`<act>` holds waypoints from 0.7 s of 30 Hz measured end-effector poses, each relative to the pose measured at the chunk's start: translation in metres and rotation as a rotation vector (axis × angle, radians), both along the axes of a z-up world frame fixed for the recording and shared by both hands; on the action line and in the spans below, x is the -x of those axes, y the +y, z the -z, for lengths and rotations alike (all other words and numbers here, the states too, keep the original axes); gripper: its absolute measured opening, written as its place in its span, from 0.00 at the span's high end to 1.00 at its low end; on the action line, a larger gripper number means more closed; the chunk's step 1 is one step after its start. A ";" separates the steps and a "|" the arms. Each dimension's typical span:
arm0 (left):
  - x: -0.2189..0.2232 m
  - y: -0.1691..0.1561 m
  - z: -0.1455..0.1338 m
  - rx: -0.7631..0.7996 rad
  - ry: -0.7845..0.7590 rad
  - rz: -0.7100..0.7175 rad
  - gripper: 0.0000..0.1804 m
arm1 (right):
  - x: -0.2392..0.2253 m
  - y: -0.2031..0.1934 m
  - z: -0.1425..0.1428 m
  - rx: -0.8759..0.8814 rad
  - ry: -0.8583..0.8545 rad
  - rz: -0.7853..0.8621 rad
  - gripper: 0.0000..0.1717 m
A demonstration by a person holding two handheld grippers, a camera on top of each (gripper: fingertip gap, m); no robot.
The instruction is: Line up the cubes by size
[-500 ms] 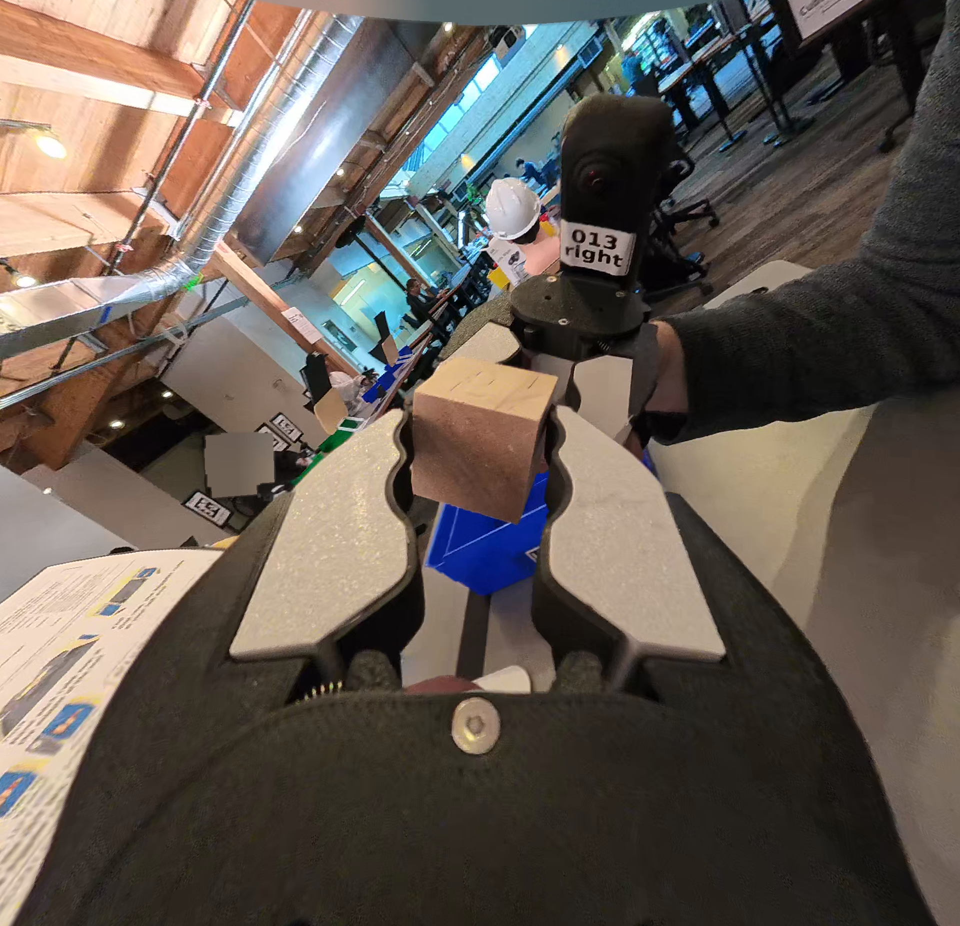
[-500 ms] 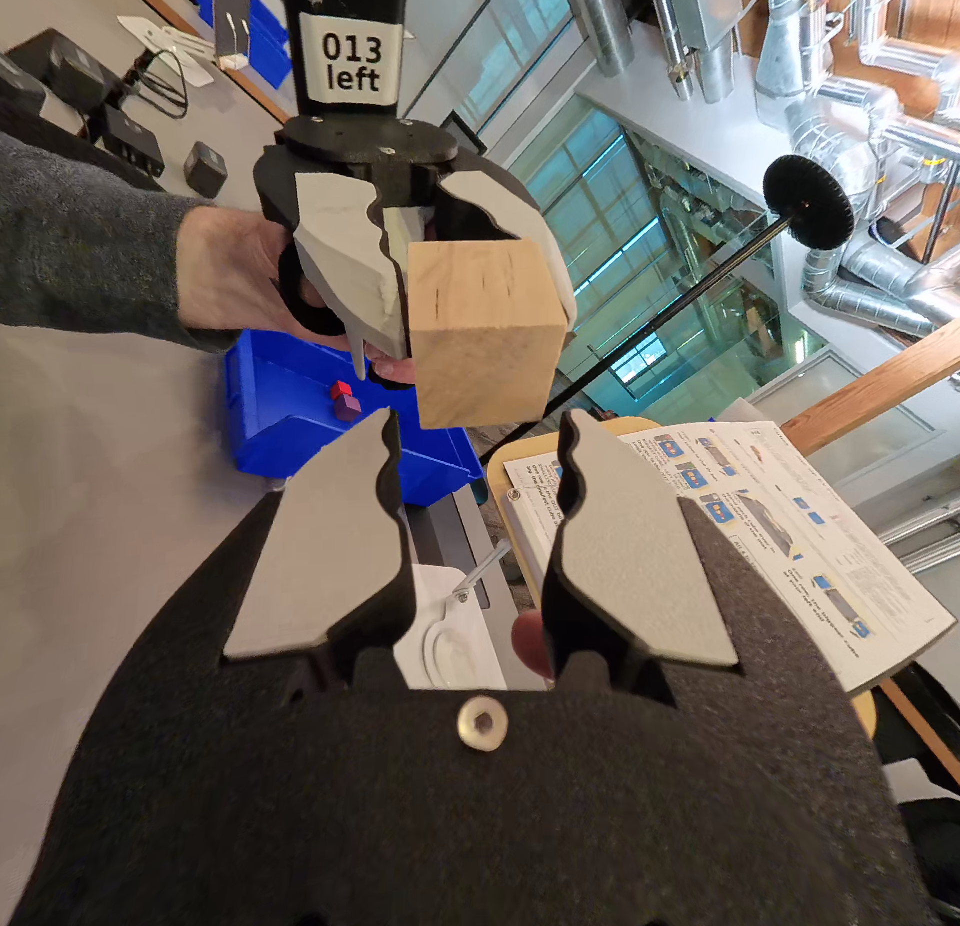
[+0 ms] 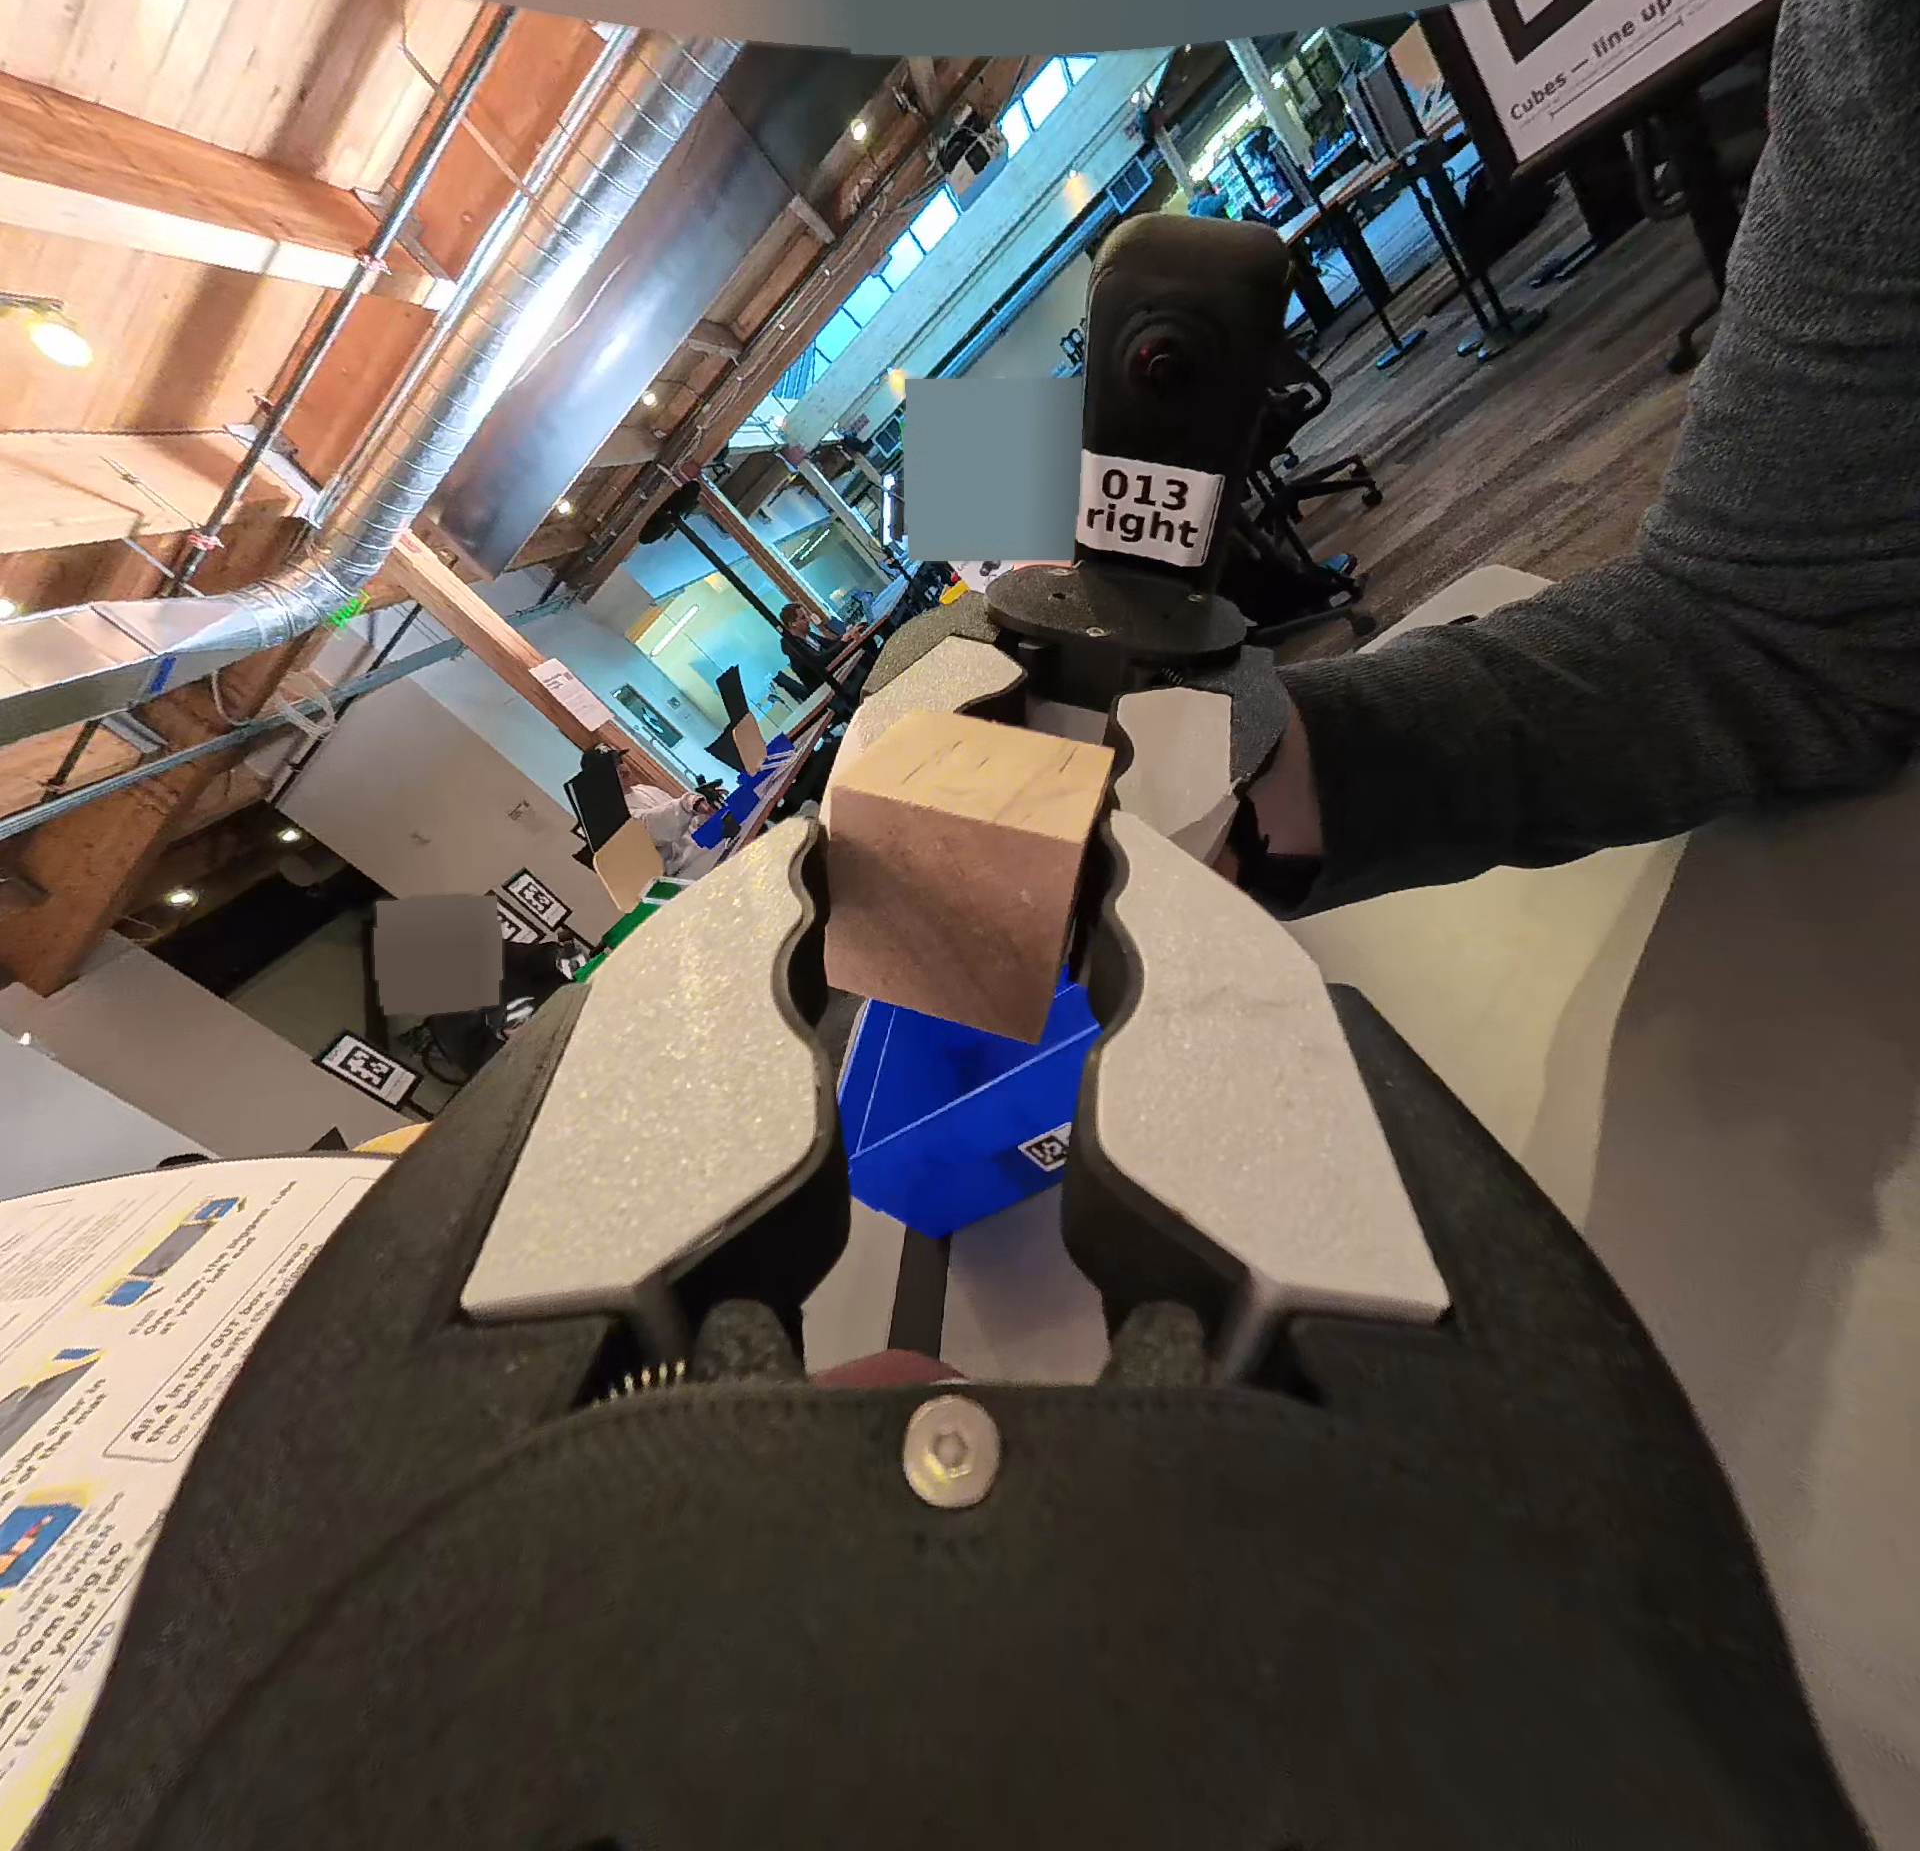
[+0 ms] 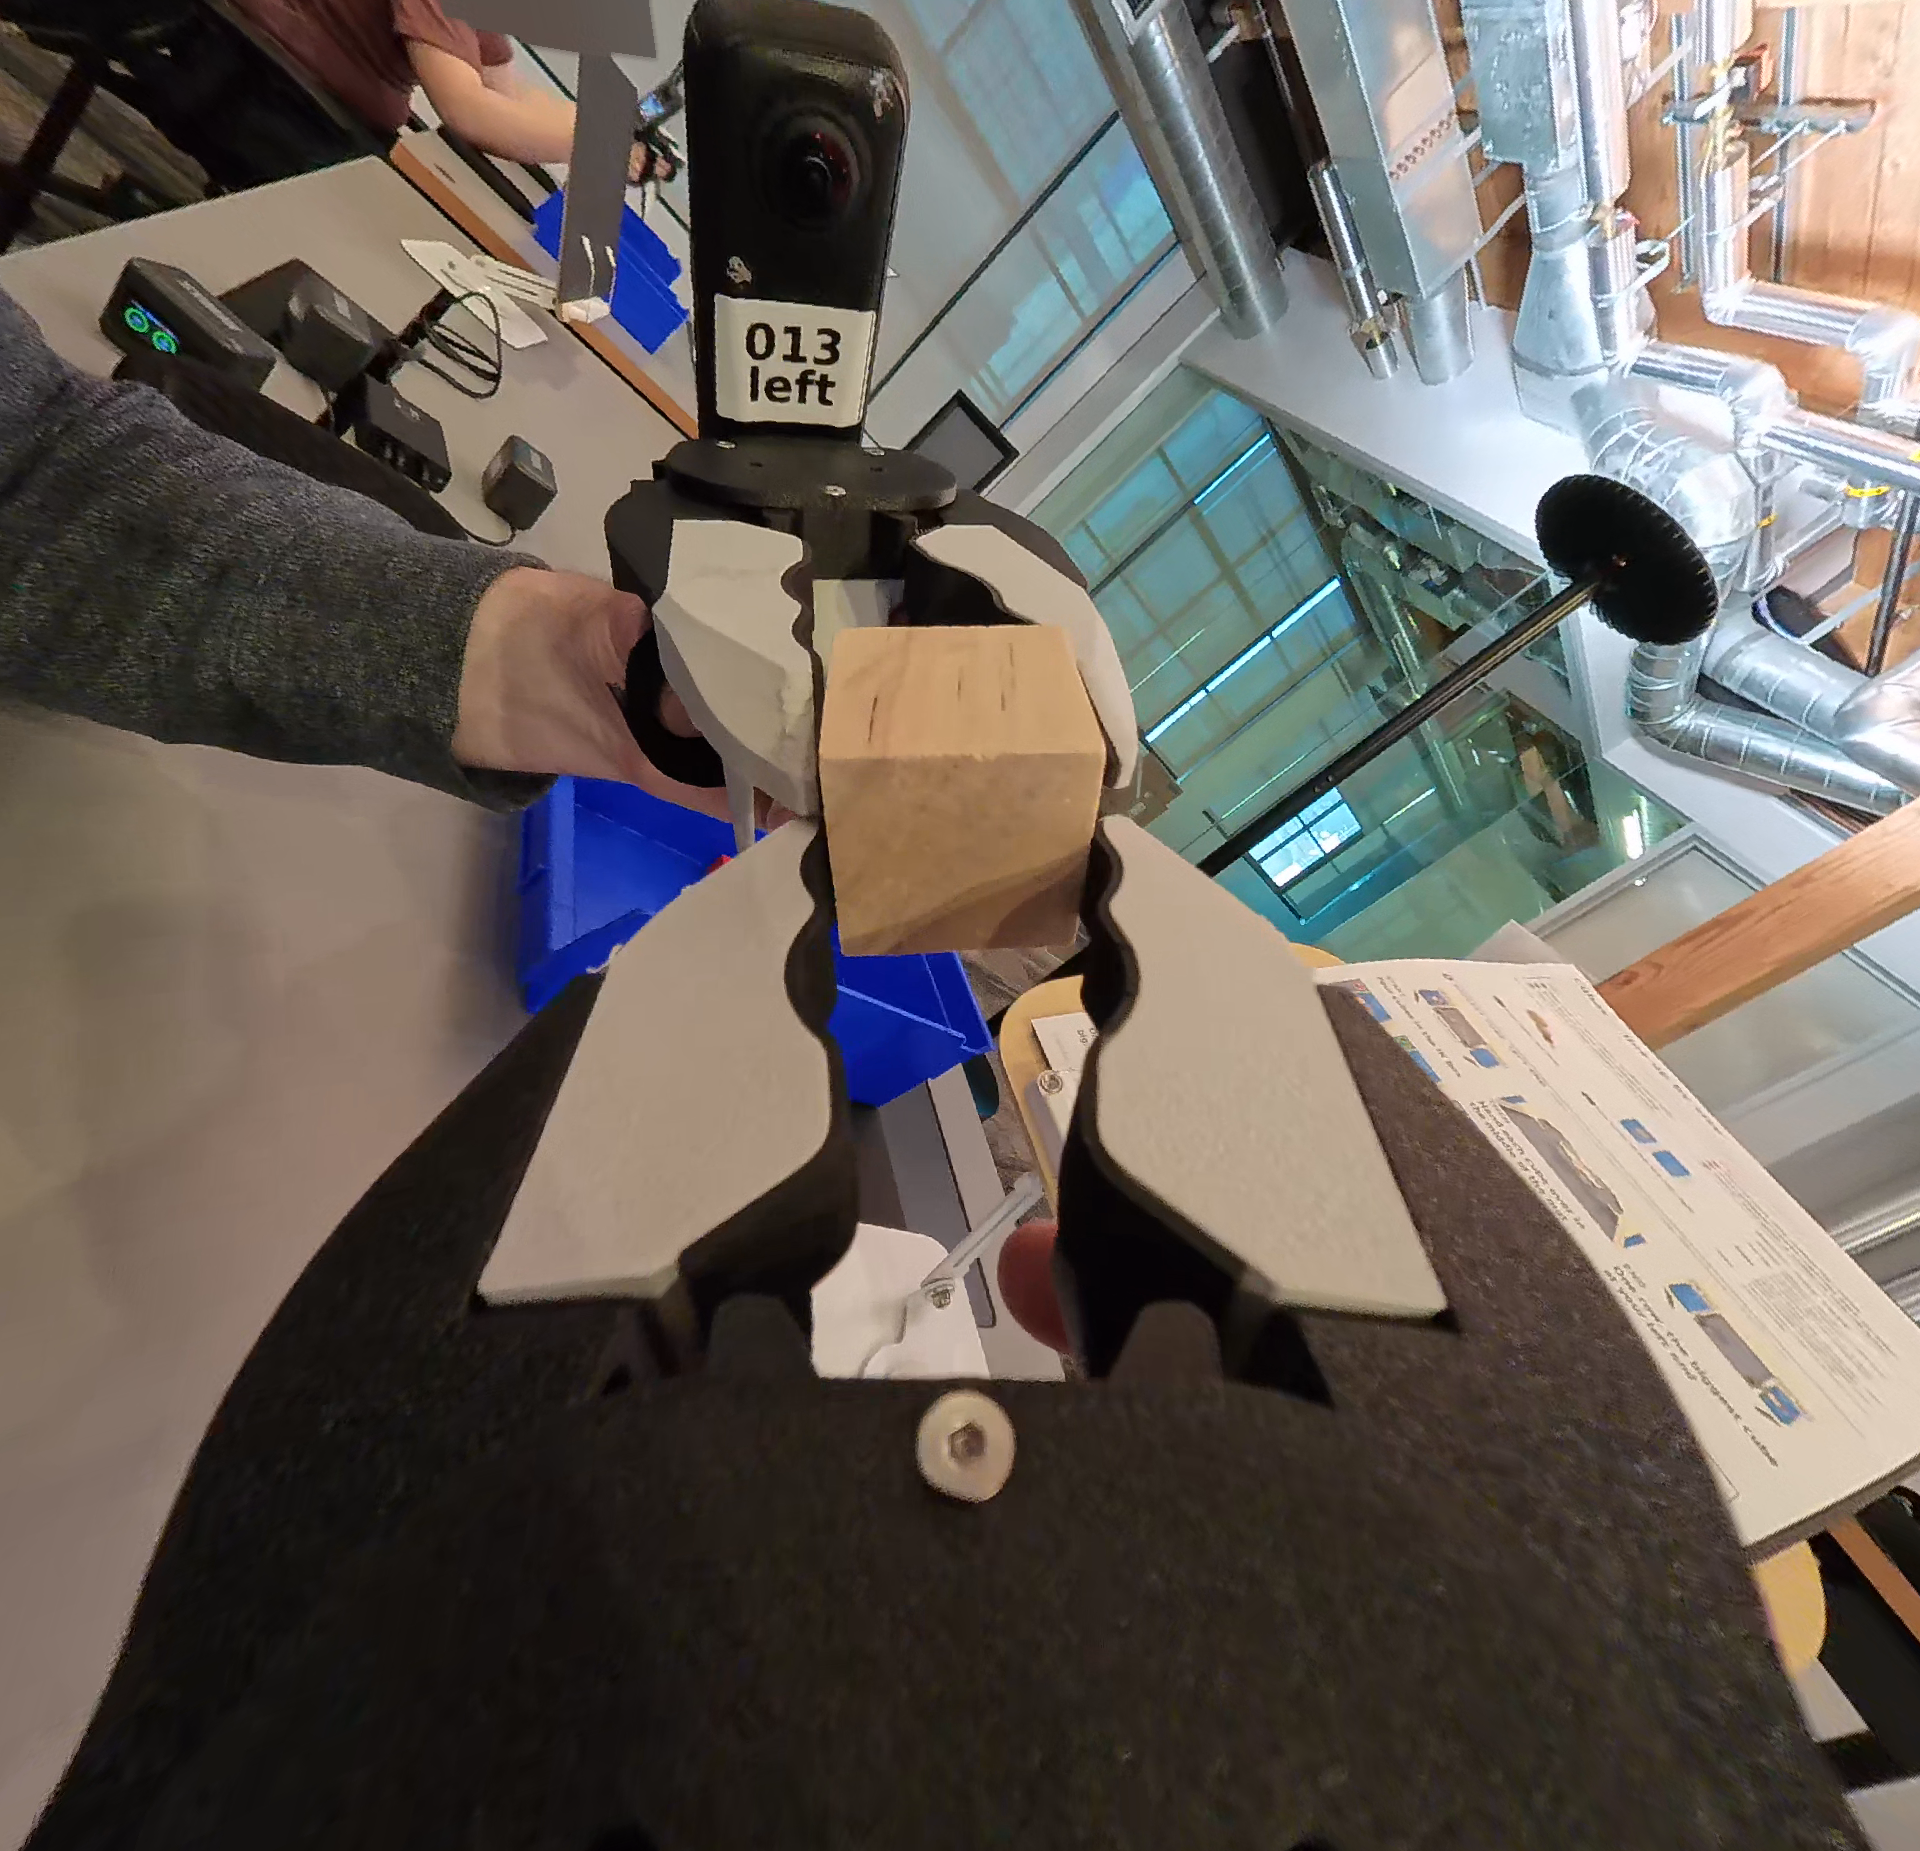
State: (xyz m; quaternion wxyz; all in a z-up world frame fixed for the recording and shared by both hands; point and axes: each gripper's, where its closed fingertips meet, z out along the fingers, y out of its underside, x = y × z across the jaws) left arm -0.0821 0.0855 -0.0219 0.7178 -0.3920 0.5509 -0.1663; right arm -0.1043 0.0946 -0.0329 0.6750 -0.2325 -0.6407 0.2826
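Two claws clamped one wooden cube (image 4: 961,793) in mid-air: our left gripper (image 3: 961,871) and right gripper (image 4: 956,866) pinched opposite ends, seemingly mid-handover, above the blue bin (image 4: 613,887) behind them.

My two hand-held grippers face each other nose to nose, left (image 3: 956,897) and right (image 4: 956,866). The wooden cube (image 4: 956,793) fills the room between both pairs of fingers. Below it sits the blue bin (image 4: 623,887), open on top. The grey tabletop (image 4: 208,970) beside the bin looks free. A printed sheet (image 4: 1558,1178) lies on my right side.
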 end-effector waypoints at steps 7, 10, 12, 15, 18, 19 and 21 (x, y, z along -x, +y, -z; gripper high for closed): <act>-0.004 -0.005 -0.001 -0.003 0.020 0.002 0.75 | -0.005 -0.005 -0.001 -0.013 -0.018 -0.030 0.74; -0.002 -0.007 -0.006 -0.005 0.018 -0.012 0.69 | -0.009 -0.001 -0.002 -0.008 -0.027 -0.016 0.74; 0.004 -0.008 -0.012 -0.020 0.015 -0.036 0.70 | -0.015 0.006 -0.003 -0.019 -0.037 0.010 0.74; 0.016 -0.007 -0.021 -0.057 0.011 -0.087 0.82 | -0.032 0.026 -0.006 -0.034 -0.070 0.088 0.74; 0.028 -0.007 -0.029 -0.085 0.018 -0.147 0.95 | -0.059 0.059 -0.005 -0.045 -0.118 0.233 0.74; 0.033 -0.007 -0.032 -0.099 0.013 -0.169 0.99 | -0.069 0.072 -0.004 -0.047 -0.128 0.287 0.74; 0.040 -0.006 -0.037 -0.113 0.018 -0.212 1.00 | -0.089 0.096 0.003 -0.027 -0.154 0.369 0.74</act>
